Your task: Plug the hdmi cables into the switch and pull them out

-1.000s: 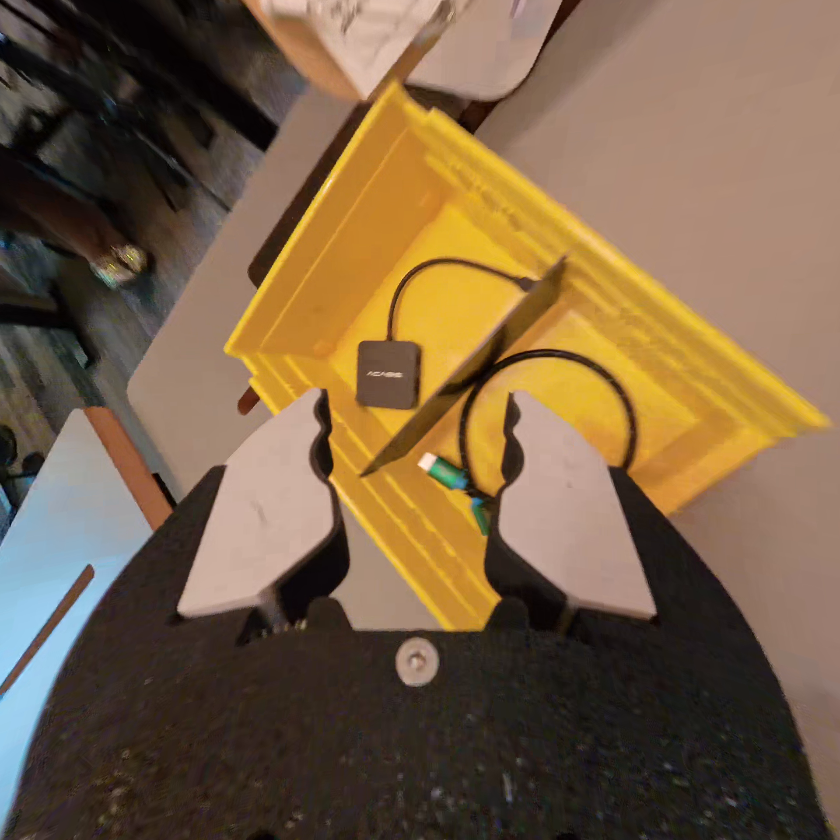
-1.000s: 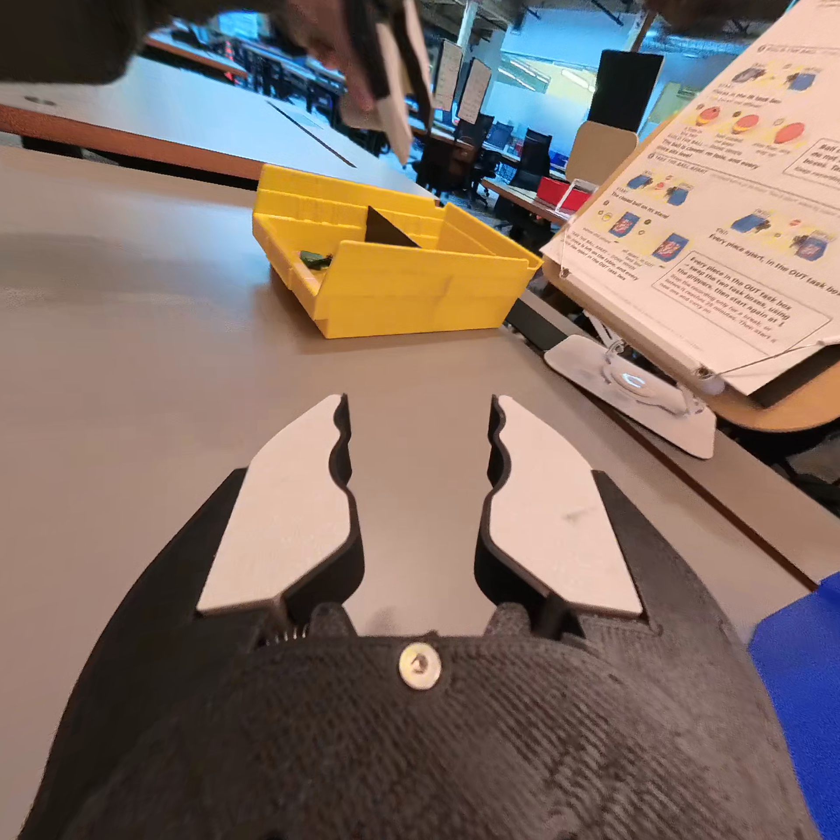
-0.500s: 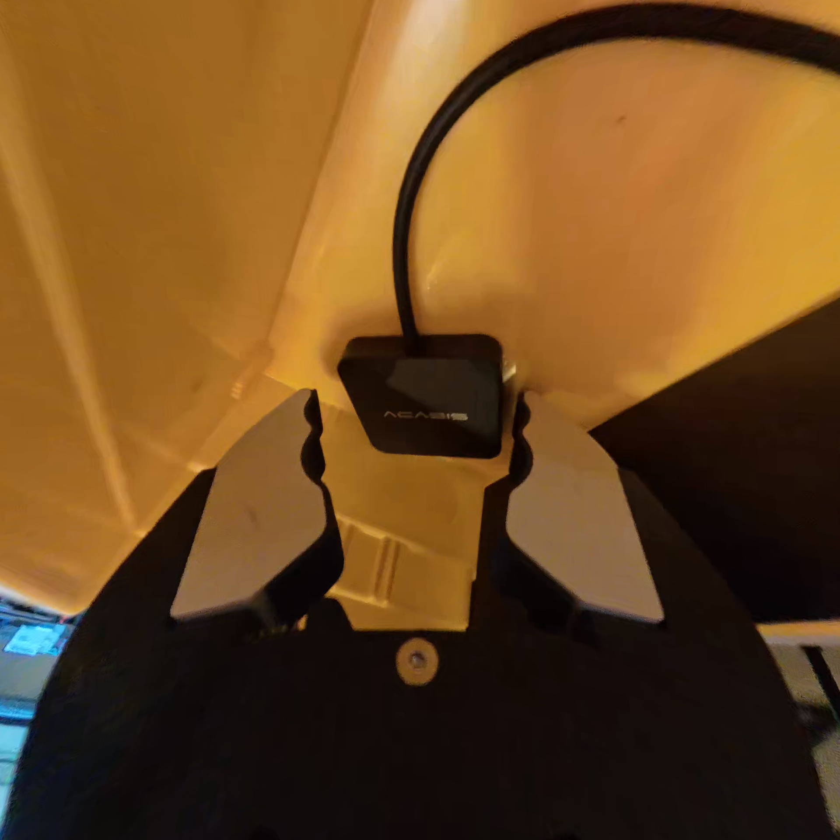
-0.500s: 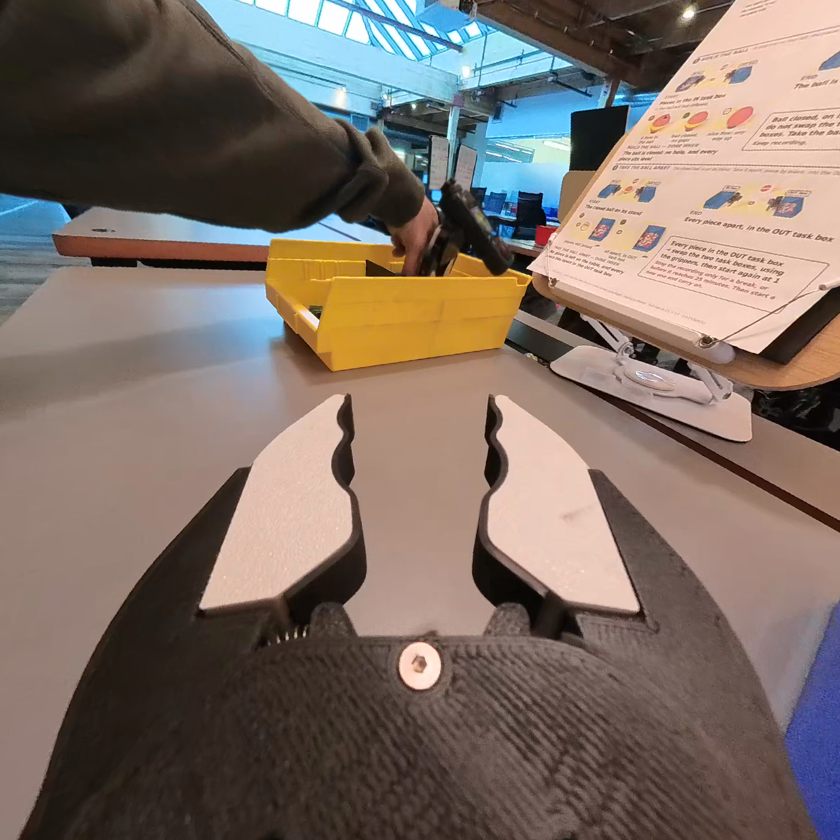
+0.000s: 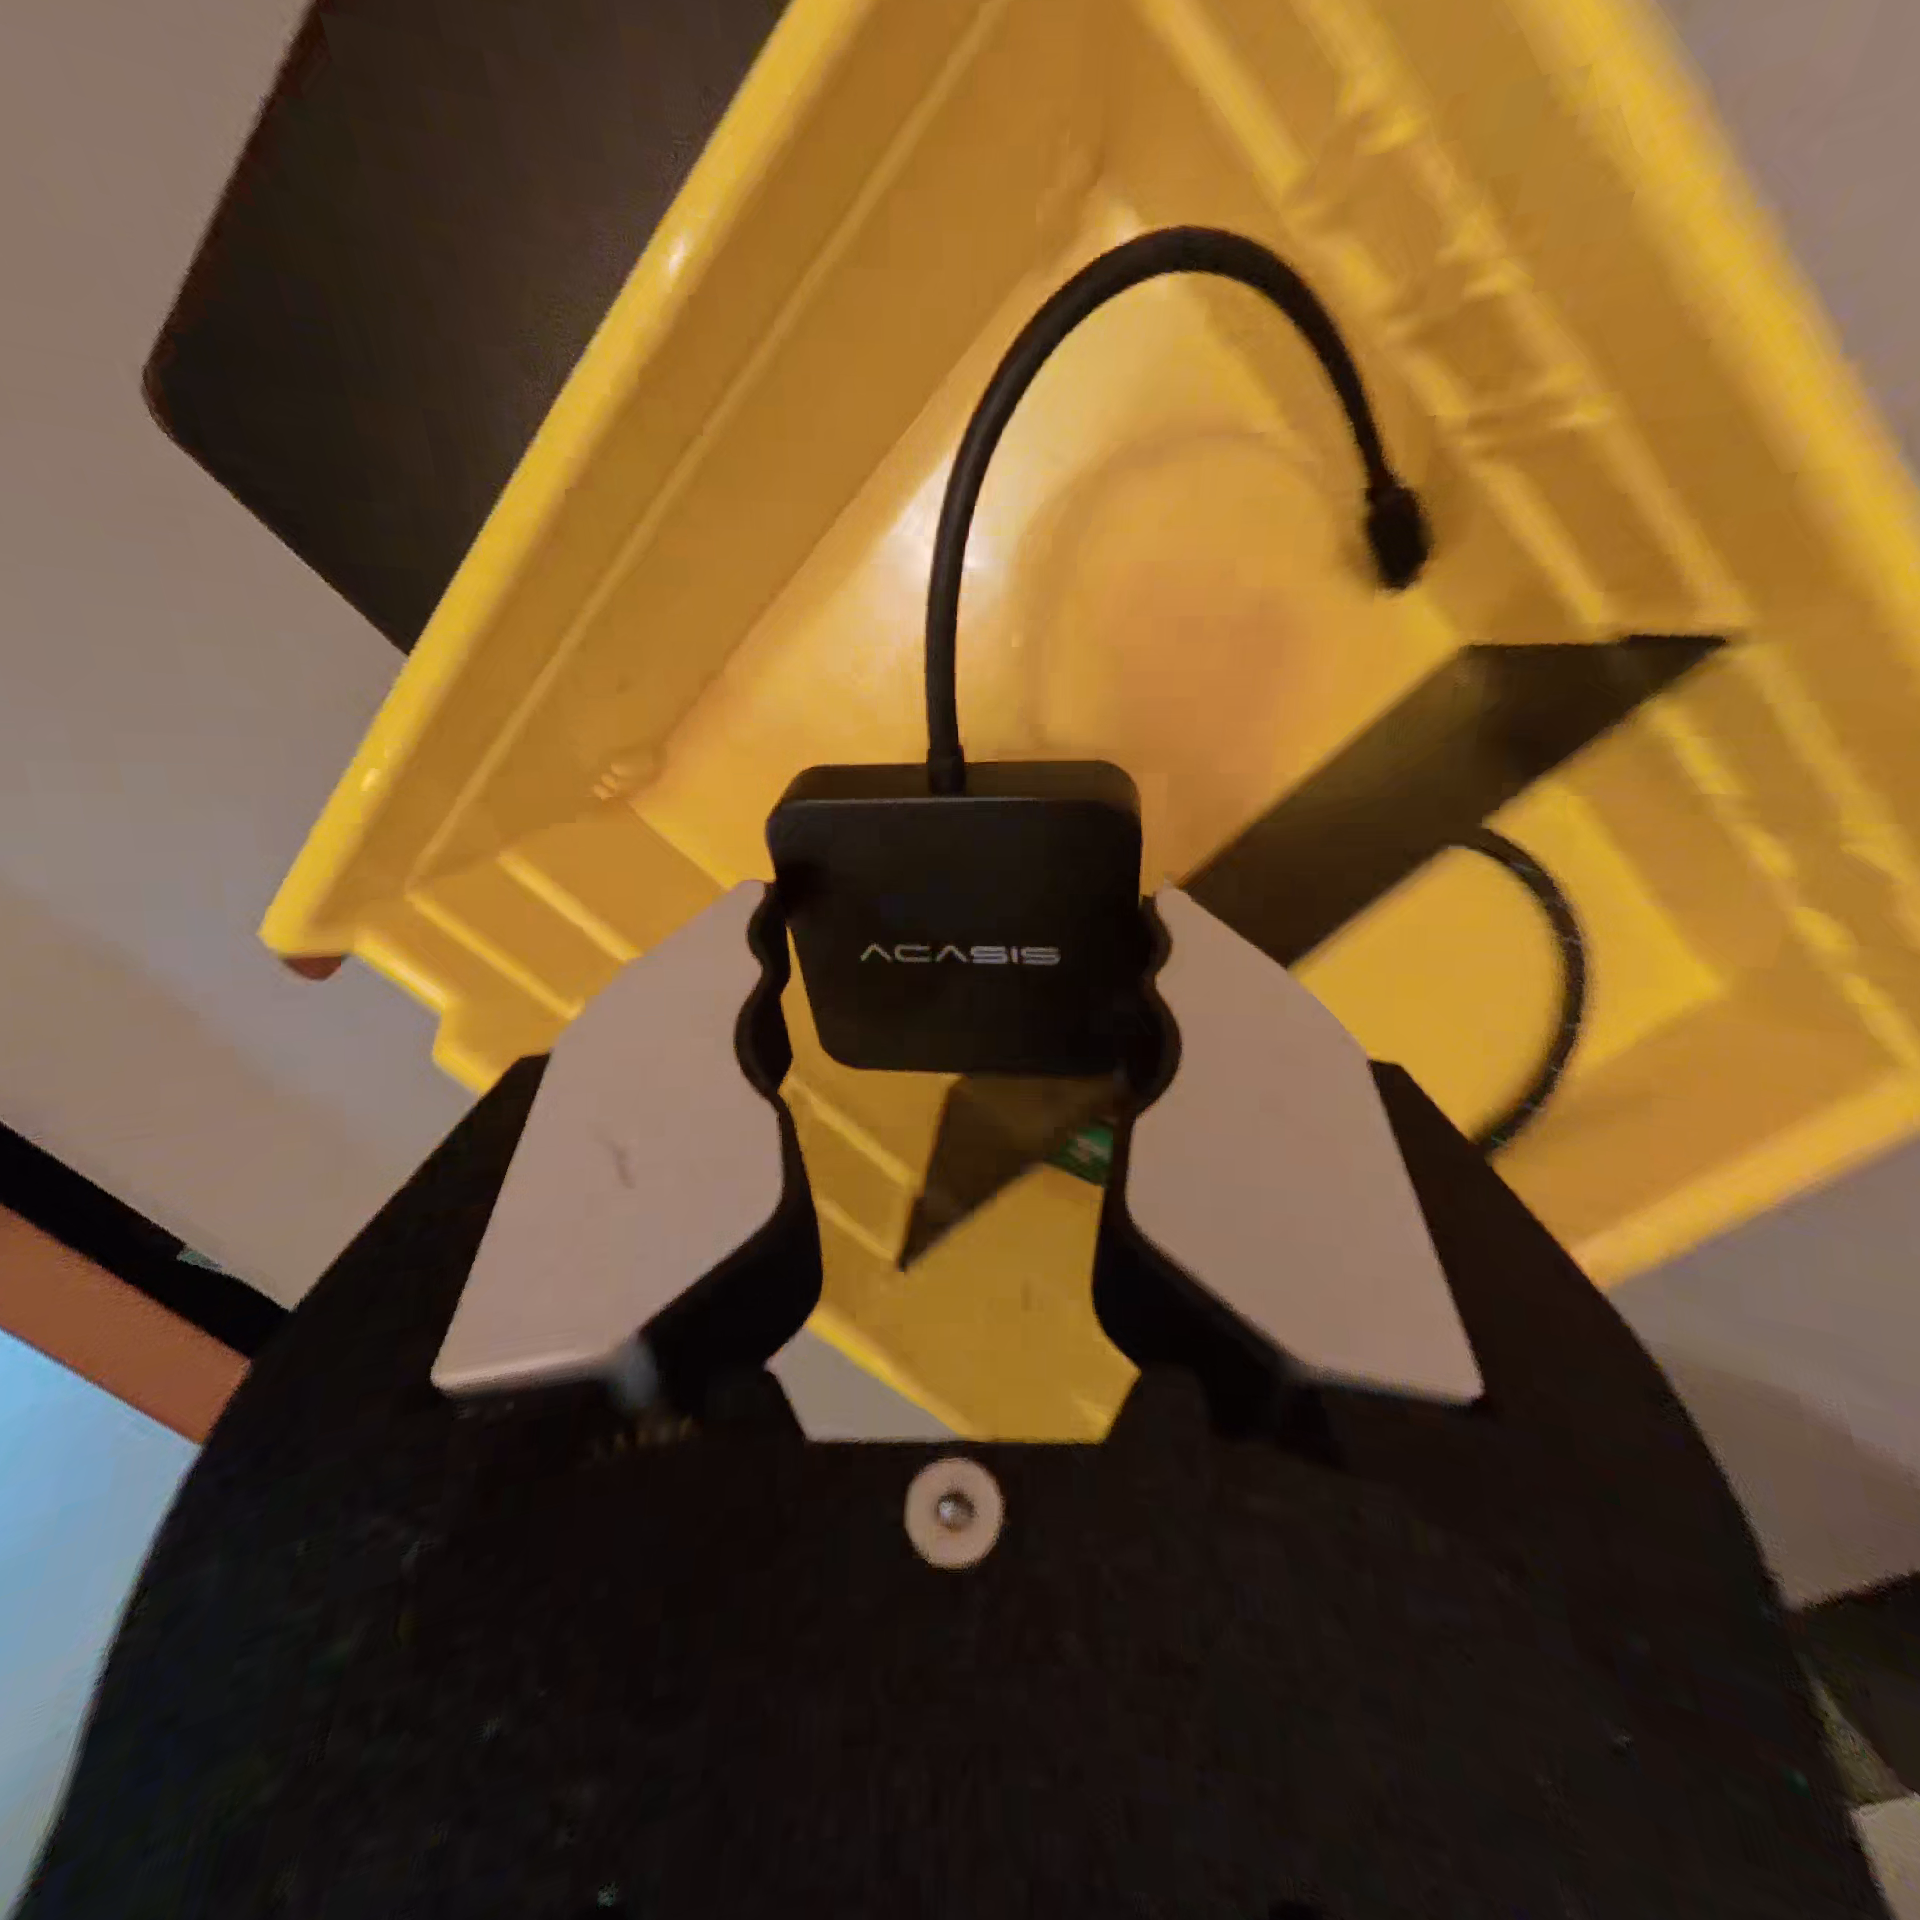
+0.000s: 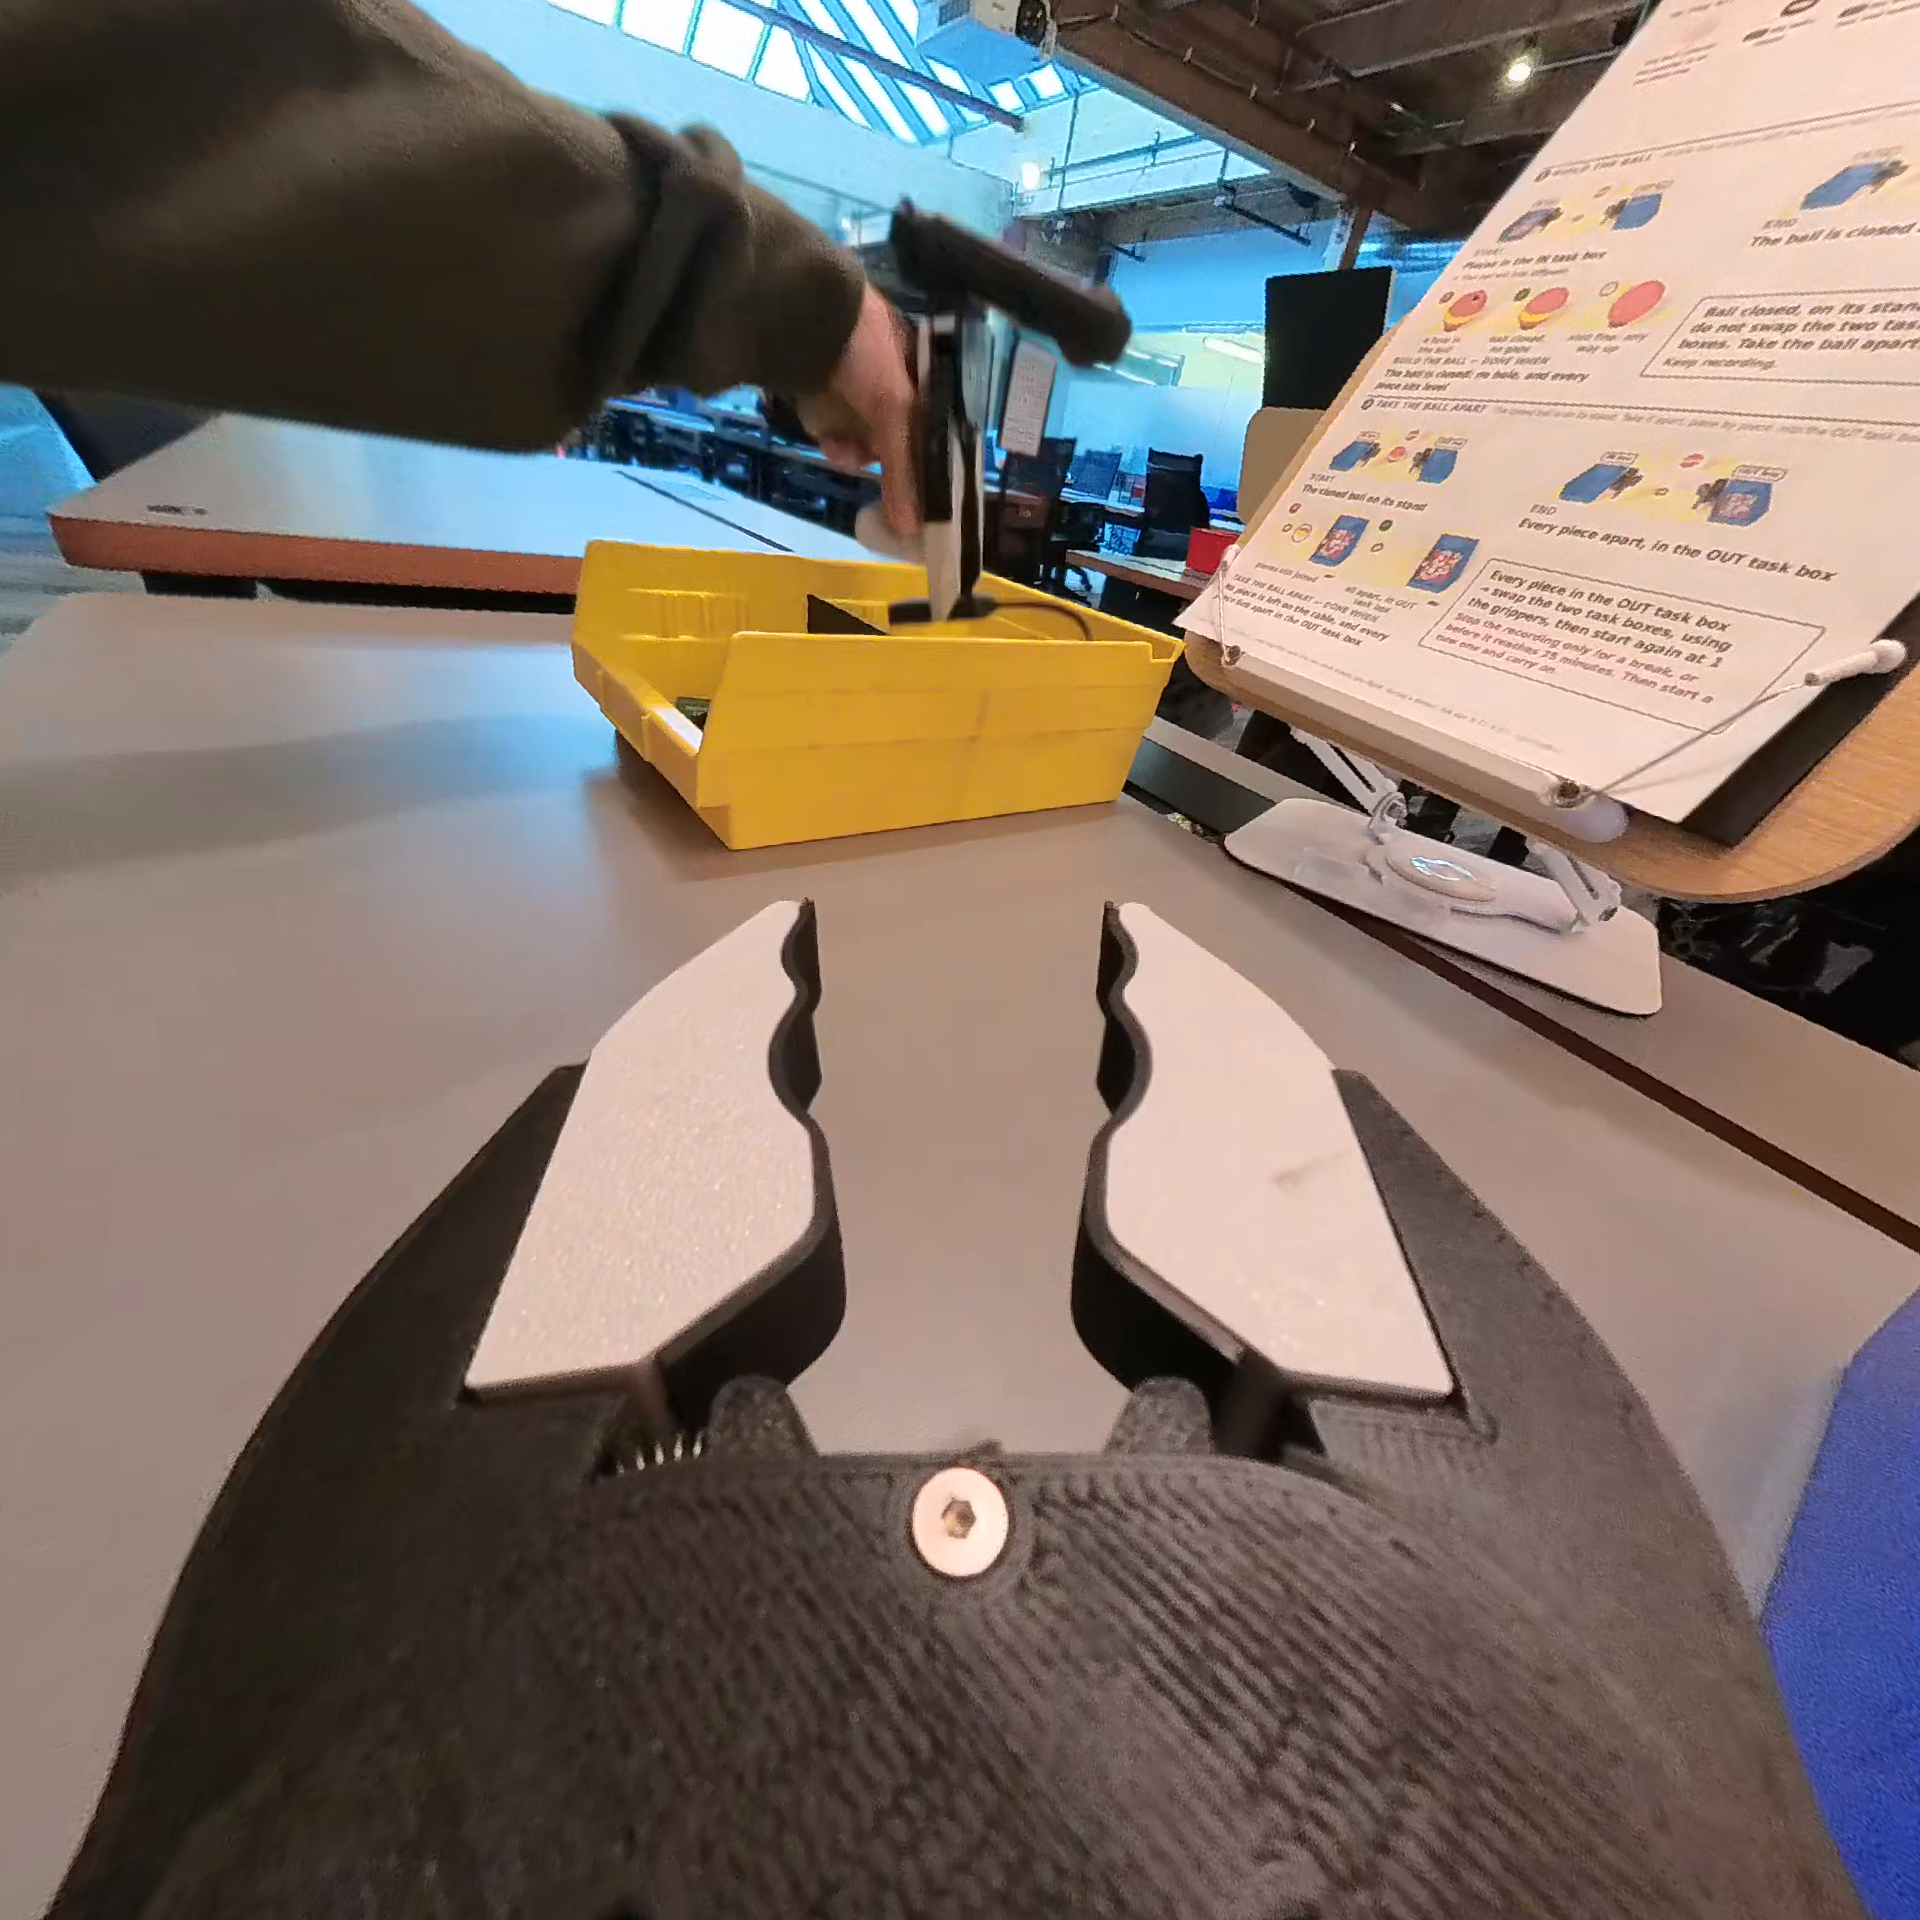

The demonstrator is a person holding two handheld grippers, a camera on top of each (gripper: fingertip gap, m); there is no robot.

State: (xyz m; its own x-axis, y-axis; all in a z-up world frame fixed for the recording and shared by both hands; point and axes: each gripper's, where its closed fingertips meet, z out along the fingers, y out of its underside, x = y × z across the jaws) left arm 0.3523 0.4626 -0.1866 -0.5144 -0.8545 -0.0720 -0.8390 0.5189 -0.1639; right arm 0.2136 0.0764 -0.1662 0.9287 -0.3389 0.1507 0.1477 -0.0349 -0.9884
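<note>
My left gripper (image 5: 961, 899) is shut on the black square switch (image 5: 956, 997), its fingers pressing both side edges. The switch's short black lead (image 5: 997, 416) curves up to a loose plug (image 5: 1392, 540). The switch hangs above the yellow bin (image 5: 727, 416). A black HDMI cable (image 5: 1558, 997) with a green connector (image 5: 1086, 1148) lies in the bin beyond a black divider (image 5: 1455, 748). In the right wrist view the left gripper (image 6: 951, 582) holds the switch (image 6: 914, 611) at about the bin's (image 6: 914, 727) rim height. My right gripper (image 6: 956, 914) is open and empty over the table.
The grey table (image 6: 312, 935) stretches between my right gripper and the bin. An instruction board on a white stand (image 6: 1455, 883) is at the right. A blue object (image 6: 1849, 1558) is at the near right edge. A person's sleeve (image 6: 416, 229) reaches in from the left.
My left gripper dropped into the bin, closed on the switch and has risen with it. My right gripper has stayed open over the table, edging closer to the bin.
</note>
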